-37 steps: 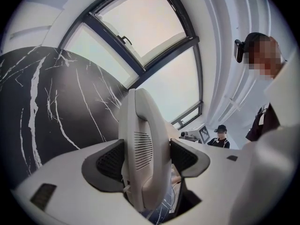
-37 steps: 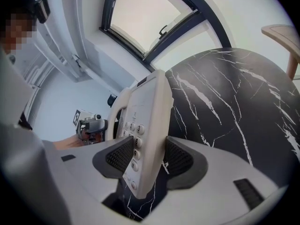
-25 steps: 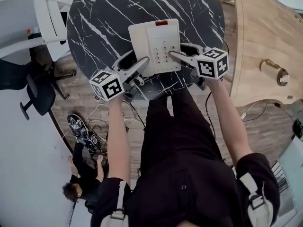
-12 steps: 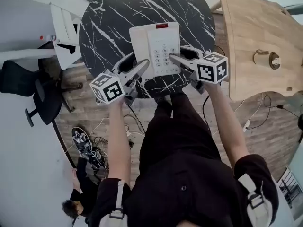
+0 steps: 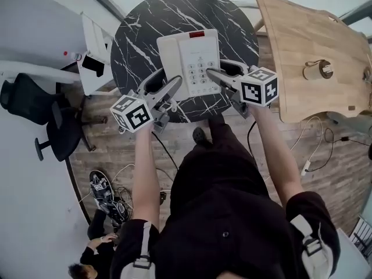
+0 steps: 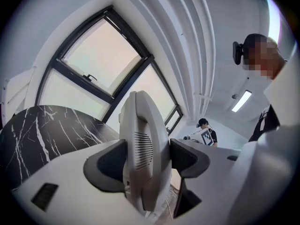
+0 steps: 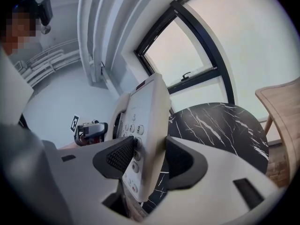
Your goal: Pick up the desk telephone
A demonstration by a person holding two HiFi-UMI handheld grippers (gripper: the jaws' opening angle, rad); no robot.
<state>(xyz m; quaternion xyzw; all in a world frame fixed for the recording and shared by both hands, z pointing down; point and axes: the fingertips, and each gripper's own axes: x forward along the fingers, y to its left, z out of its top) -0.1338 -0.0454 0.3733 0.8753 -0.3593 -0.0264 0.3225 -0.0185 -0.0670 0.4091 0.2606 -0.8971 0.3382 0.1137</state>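
The white desk telephone (image 5: pixel 192 60) hangs in the air above the round black marble table (image 5: pixel 151 22), with its keypad and a red strip on top. My left gripper (image 5: pixel 173 87) is shut on its left edge, where the handset lies. My right gripper (image 5: pixel 214 73) is shut on its right edge beside the keys. In the left gripper view the handset side of the telephone (image 6: pixel 143 144) stands edge-on between the dark pads (image 6: pixel 110 165). In the right gripper view the keypad side of the telephone (image 7: pixel 146 121) fills the gap between the pads (image 7: pixel 121 154).
A wooden table (image 5: pixel 308 39) stands to the right, with a small round object (image 5: pixel 318 70) on it. A white piece of furniture (image 5: pixel 96 51) and a black office chair (image 5: pixel 40 109) stand at the left. Cables (image 5: pixel 110 196) lie on the wooden floor. Another person (image 5: pixel 93 263) is at the lower left.
Both grippers have risen together with the telephone between them. The marble table now looks smaller and farther below, and more of the floor shows.
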